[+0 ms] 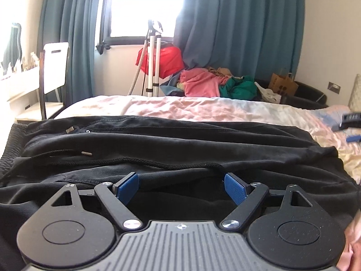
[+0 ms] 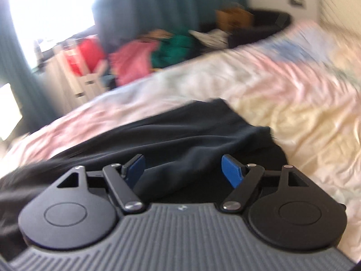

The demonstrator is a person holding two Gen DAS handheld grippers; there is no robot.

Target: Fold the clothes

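Black garment (image 1: pixel 180 149) on bed (image 1: pixel 203 108) — both grippers (image 1: pixel 180 187) (image 2: pixel 183 171) jaws spread, empty; clothes pile (image 1: pixel 209 83) beyond.

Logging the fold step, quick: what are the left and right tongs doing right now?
Left tongs: open, holding nothing, above the black pants.
Right tongs: open, holding nothing, black pants beneath.

Bed (image 1: pixel 203 108) carried a rumpled pink-and-cream sheet (image 2: pixel 282 94). Black garment (image 1: pixel 180 149) lay spread flat across the near side, drawstring (image 1: pixel 135 160) on top. Small blue-and-black items (image 1: pixel 350 122) sat on the sheet at right, too blurred to identify.
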